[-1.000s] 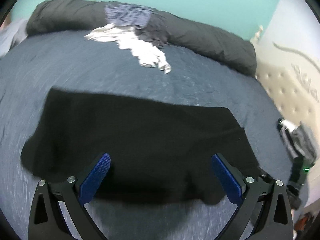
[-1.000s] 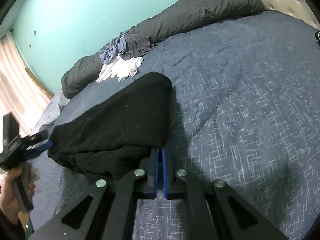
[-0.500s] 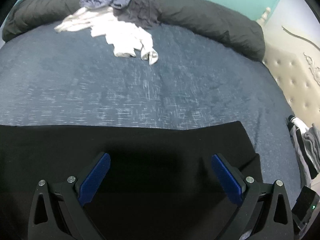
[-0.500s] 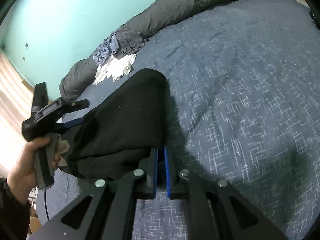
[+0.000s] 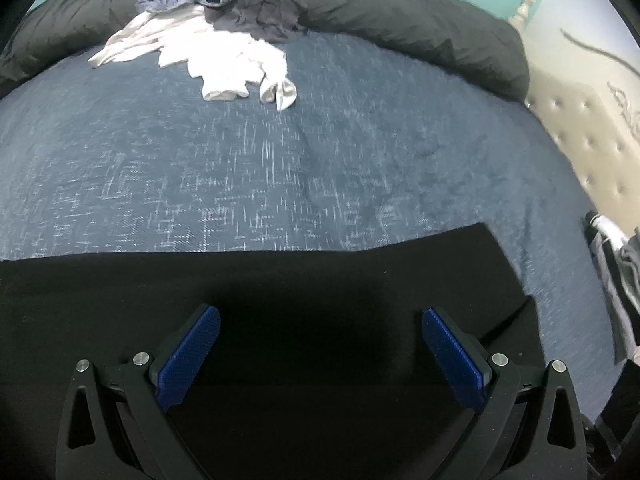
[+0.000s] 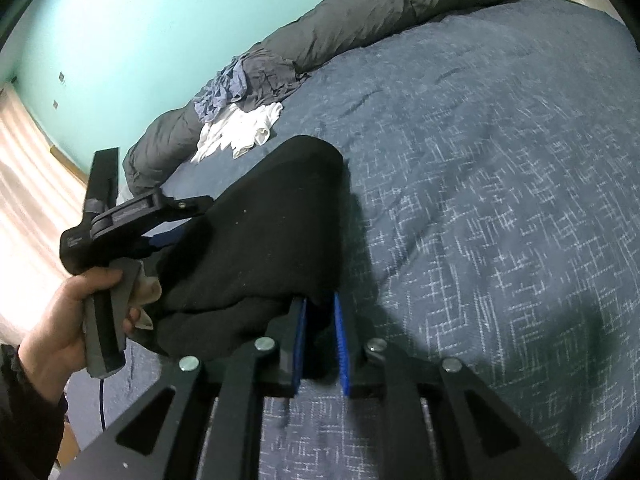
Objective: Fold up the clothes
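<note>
Black garment (image 6: 272,240) lies folded on the blue bedspread (image 6: 480,200), near edge, a thick doubled bundle with its rounded fold end pointing up the bed.

Your right gripper (image 6: 320,344): jaws opening, a narrow gap showing between the blue pads (image 6: 341,340). A tail of black cloth sits right at the mouth; whether any of it lies between the pads is hard to read, dark on dark.

Your left gripper (image 5: 320,354): jaws spread wide, low over the garment, nothing pinched. In the right wrist view your left hand (image 6: 80,312) has it at the bundle's far side.

Risks from here:
- Pull the right gripper away before the gap is wide enough and the cloth may drag with a pad. That would tug the near corner out and undo the fold.
- The near corner looks lumpy, layers bunched rather than flat. Left unsmoothed, the next fold would likely come out crooked.
- Left jaws this wide and this low could snag only the top layer when they close, peeling it off the lower one.
- Unfolded pile (image 5: 208,40) of white and blue clothes sits by the grey duvet roll (image 5: 400,20), well apart; no interference expected.
</note>
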### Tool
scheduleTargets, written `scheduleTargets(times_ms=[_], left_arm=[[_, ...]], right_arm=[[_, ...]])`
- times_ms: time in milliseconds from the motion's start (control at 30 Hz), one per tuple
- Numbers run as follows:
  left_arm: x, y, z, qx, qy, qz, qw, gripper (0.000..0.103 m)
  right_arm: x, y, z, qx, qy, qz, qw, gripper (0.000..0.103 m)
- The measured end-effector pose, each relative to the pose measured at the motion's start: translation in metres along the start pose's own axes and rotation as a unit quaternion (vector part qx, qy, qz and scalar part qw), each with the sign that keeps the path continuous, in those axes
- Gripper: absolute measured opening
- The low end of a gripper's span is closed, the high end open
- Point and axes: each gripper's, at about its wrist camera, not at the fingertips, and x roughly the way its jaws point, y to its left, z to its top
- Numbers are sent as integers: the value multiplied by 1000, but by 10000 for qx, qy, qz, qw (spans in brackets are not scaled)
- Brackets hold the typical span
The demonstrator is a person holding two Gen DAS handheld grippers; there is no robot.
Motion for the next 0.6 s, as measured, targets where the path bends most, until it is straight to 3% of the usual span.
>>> scheduleTargets(times_ms=[100,233,600], left_arm=[[10,-2,1,80,92,132,9998,103],[15,4,4,-99,129,45,9999,103],[22,4,8,-118,106,163,9997,103]], right_arm=[[1,0,-1,-23,-3,-40,10000,12],[-2,2,-1,-223,-60,-33,9997,4],[-14,-1,-25,-92,126,5,9999,2]])
